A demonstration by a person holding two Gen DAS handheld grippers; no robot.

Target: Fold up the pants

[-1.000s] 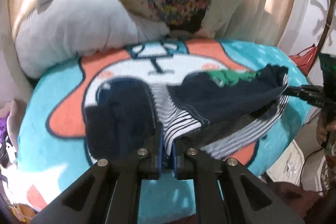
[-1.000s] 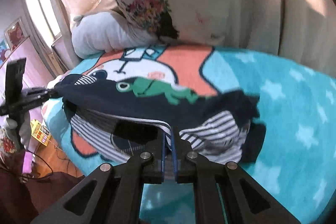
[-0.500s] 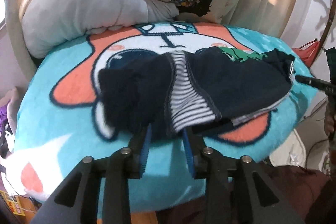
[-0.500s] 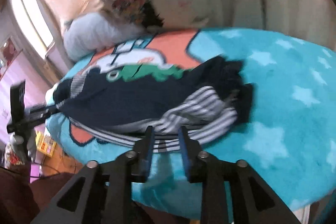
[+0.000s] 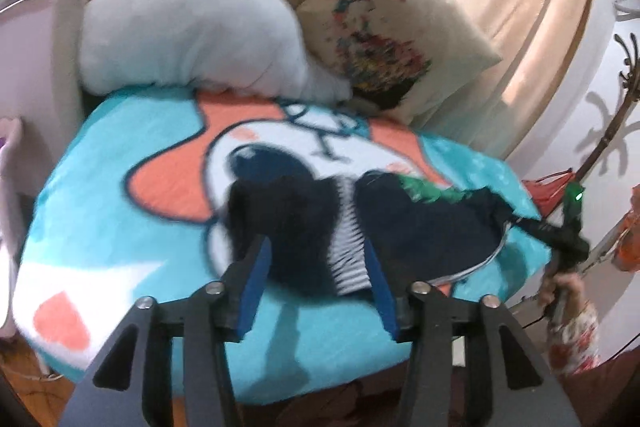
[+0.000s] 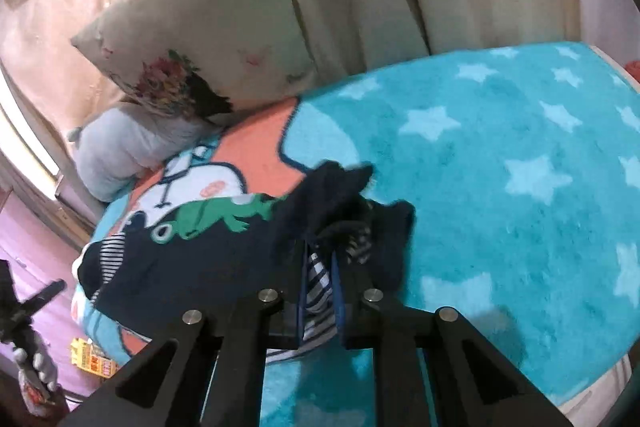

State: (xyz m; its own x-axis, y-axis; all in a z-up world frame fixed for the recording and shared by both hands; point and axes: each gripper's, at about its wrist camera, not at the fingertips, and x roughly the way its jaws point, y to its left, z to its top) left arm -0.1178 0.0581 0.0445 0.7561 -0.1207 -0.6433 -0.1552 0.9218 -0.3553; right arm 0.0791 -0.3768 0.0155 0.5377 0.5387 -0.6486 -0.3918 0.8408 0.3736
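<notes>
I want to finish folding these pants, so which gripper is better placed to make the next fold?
Right gripper: it looks shut on the pants at the striped edge. The left gripper is open, holding nothing.

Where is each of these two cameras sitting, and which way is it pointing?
Left wrist: rides on the left claw, looking along its open fingers at the pants on the blanket; the right claw shows far right.
Right wrist: rides on the right claw, pinching the pants.
Shared: pants, blanket, floral pillow, grey pillow.
</notes>
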